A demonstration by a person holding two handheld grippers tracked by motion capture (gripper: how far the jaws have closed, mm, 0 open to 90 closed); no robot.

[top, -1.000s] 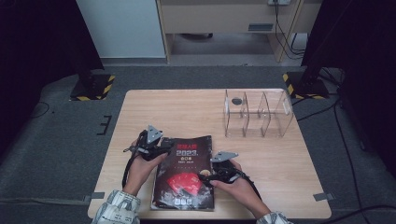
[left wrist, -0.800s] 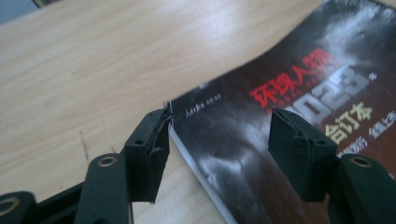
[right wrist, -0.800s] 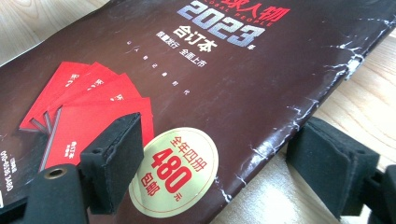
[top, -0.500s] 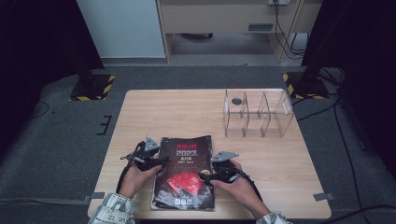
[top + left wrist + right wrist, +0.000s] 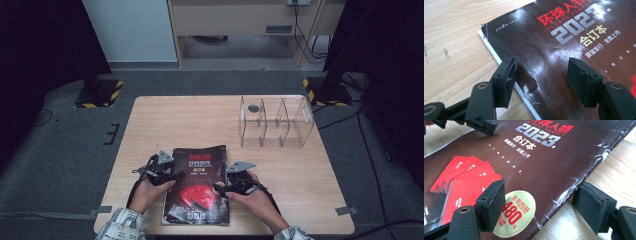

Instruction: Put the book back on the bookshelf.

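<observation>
Dark-covered, glossy and creased, the magazine (image 5: 197,187) lies flat on the wooden table (image 5: 200,120) at its near edge, and I take it as my reference for everything else.

Left of the magazine, my left gripper (image 5: 167,174) sits at its left edge, about midway along. The left gripper view (image 5: 540,75) adds what the high view cannot resolve: one jaw stands over bare wood just outside the white page edges, the other over the cover below the "2023" lettering. The jaws are parted, straddling that edge, with no pad pressing on it. They have just opened a little, with the edge between them.

Right of the magazine, my right gripper (image 5: 225,189) sits at its right edge, lower down than the left one. The right gripper view (image 5: 539,205) shows one jaw over the cover beside a round yellow price sticker (image 5: 515,213) and red cards printed on the cover, the other over the wood beyond the cracked spine edge. These jaws are also apart, have just been closing, and are not clamped on the edge between them. That view also catches my left gripper at its top left corner.

Beyond the magazine, up and to the right, the high view shows a clear divided organiser (image 5: 275,122) well apart from it.
</observation>
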